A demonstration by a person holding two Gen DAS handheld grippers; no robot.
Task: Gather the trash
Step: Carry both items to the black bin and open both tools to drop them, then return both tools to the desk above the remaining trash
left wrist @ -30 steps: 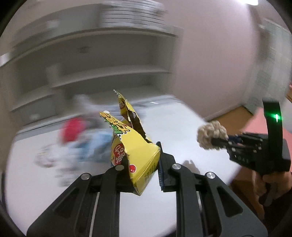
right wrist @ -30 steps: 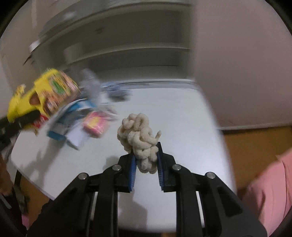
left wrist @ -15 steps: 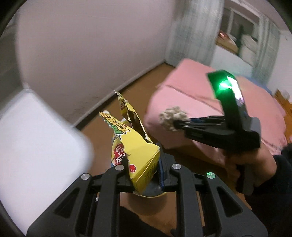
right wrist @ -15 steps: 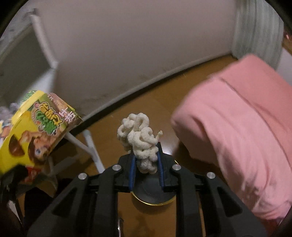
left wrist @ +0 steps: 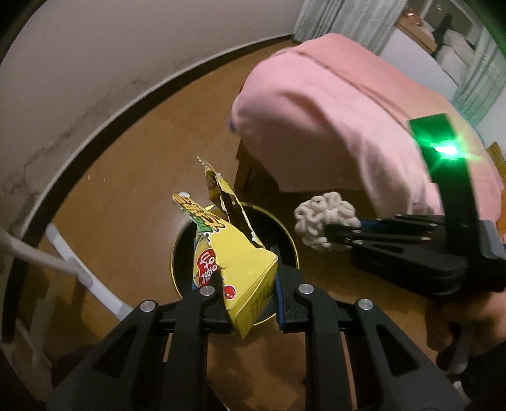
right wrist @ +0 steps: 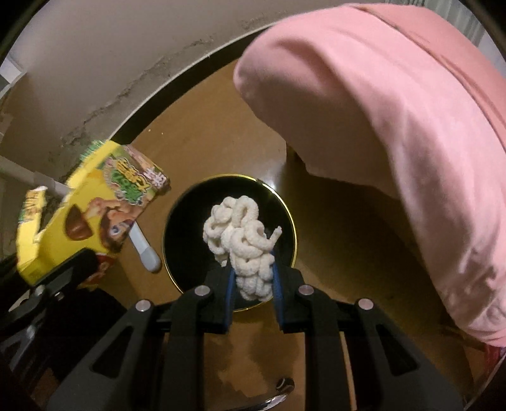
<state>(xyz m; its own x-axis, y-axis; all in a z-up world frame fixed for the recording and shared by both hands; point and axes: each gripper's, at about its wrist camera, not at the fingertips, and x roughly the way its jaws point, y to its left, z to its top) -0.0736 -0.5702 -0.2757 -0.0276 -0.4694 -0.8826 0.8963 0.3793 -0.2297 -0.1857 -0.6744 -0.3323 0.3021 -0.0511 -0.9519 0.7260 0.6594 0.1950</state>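
Left hand-held gripper [left wrist: 249, 294] pinches a torn yellow box [left wrist: 235, 262]; right hand-held gripper [right wrist: 253, 294] clamps a white wad [right wrist: 245, 243]. Both hang over a black bin [right wrist: 177, 234]; pink bed [right wrist: 395, 132] at 2 o'clock.

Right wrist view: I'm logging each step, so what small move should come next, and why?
Probably open the right gripper. Its fingers pinch the white crumpled wad, which hangs over the black bin on the floor, so release should drop it in. The left gripper holds the yellow box alongside.

Bedroom: pink-covered bed [left wrist: 348, 120], curtains [left wrist: 348, 15]
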